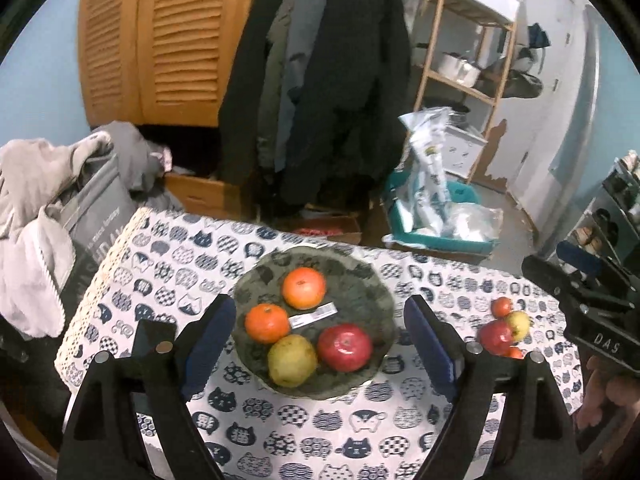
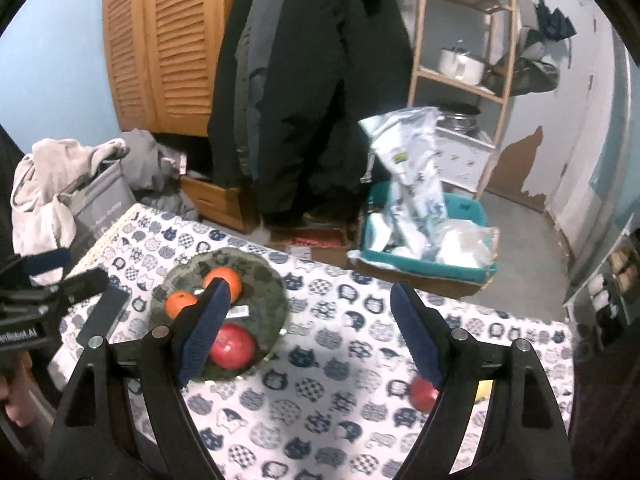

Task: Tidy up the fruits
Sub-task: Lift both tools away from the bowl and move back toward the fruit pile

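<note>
Near the table's right edge, loose fruit (image 1: 505, 330) is waiting; right gripper (image 2: 310, 334), jaws apart like the left gripper (image 1: 318, 340), should be straddling one piece squarely before closing.

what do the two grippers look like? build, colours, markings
Both match: black plastic frames with round silver fasteners and dark blue ridged pads. Left gripper, right gripper. The right body reads "DAS" in white; the left body ends in "Robot.AI". No cables or sleeves visible.

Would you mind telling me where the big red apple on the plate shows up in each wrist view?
Left wrist: the red apple lies at the near right of the green plate, between the open fingers.
Right wrist: the red apple is lower left, beside the left finger.
Shared landmark: the white label on the plate.
</note>
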A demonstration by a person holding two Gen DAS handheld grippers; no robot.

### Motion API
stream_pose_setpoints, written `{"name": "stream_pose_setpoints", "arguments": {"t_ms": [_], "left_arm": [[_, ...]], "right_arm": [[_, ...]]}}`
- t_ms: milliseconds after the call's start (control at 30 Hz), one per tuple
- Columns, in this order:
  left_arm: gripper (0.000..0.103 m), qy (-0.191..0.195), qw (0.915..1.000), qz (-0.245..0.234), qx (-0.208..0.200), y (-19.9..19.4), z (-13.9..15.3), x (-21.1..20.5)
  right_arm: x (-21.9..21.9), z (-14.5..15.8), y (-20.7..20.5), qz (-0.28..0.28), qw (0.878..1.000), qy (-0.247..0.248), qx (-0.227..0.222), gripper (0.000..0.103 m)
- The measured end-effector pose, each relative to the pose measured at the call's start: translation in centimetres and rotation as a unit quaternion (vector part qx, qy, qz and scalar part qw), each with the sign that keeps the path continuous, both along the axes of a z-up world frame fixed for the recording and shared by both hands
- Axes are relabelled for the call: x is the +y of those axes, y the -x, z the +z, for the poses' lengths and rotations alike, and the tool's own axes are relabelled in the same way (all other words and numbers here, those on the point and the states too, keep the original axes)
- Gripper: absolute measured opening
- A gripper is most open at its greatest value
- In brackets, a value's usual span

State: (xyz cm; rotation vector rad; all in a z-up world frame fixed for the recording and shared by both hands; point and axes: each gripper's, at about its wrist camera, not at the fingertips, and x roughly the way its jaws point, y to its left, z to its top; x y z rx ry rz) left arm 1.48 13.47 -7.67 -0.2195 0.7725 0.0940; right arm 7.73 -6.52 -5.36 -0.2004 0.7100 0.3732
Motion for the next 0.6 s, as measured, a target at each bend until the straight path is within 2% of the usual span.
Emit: {"name": "stream_pose_setpoints", "arguments": {"t_ms": [167,600], "left_arm": [[0.101,-0.013,0.9996,-0.016,-0.02,0.4,1.5,-2.5],[0.102,-0.026,0.9965,-0.066,-0.044,0.8,3.9,-8.0]], "right_arm": [[-3.5,1.1,1.5,-0.02,1.0,-0.005,-0.007,0.083],[-11.2,3.3,4.4,-0.064,0.997,-0.021,-0.031,0.087]]}}
